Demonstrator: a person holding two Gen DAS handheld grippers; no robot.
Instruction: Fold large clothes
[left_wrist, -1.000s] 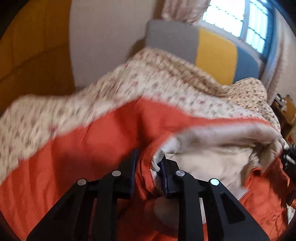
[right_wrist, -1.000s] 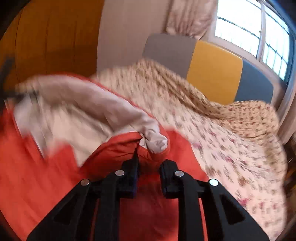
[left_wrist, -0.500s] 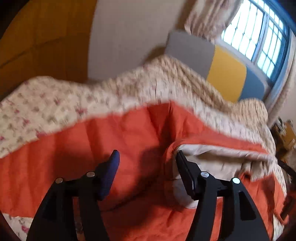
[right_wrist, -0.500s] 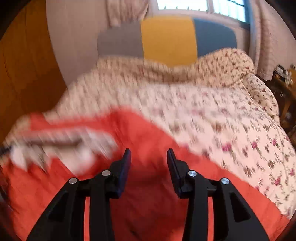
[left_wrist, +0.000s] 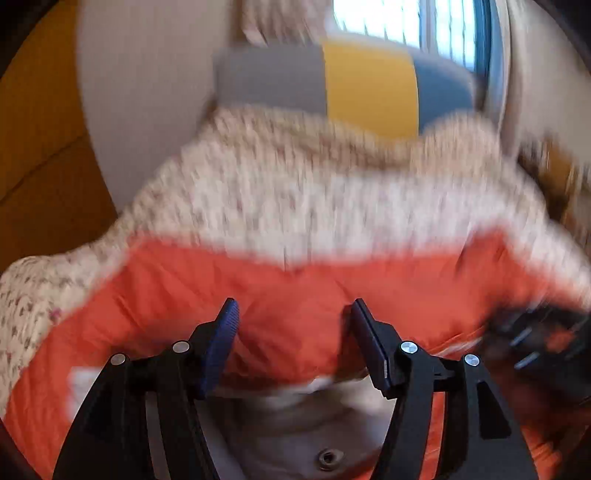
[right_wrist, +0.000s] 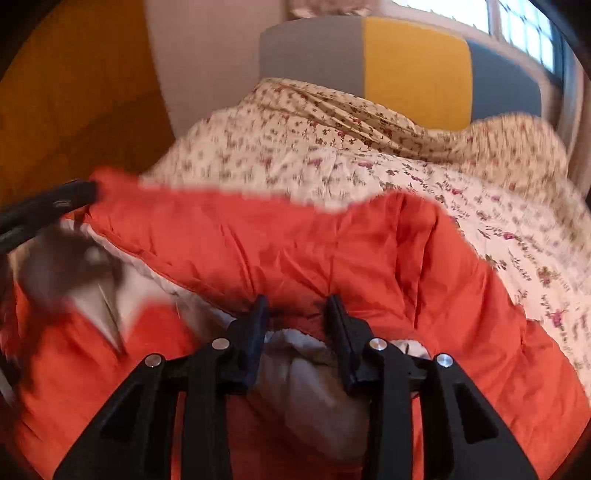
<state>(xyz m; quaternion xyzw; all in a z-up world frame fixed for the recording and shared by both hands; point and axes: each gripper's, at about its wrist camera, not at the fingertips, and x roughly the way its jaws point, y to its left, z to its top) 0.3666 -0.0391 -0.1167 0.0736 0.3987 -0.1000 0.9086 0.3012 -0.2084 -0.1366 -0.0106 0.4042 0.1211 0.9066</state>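
Left gripper (left_wrist: 291, 314) we are holding with jaws wide apart over the orange jacket (left_wrist: 295, 295) at lower centre; blur is hiding its edges. Right gripper (right_wrist: 295, 308), parted too, we are hovering over the jacket's pale lining (right_wrist: 314, 369); closing now risks pinching the floral quilt (right_wrist: 369, 155) beneath.

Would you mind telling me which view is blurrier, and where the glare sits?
Left wrist view: heavy motion blur across the floral quilt and orange jacket, window blown out. Right wrist view: sharper, blur mainly at left edge.
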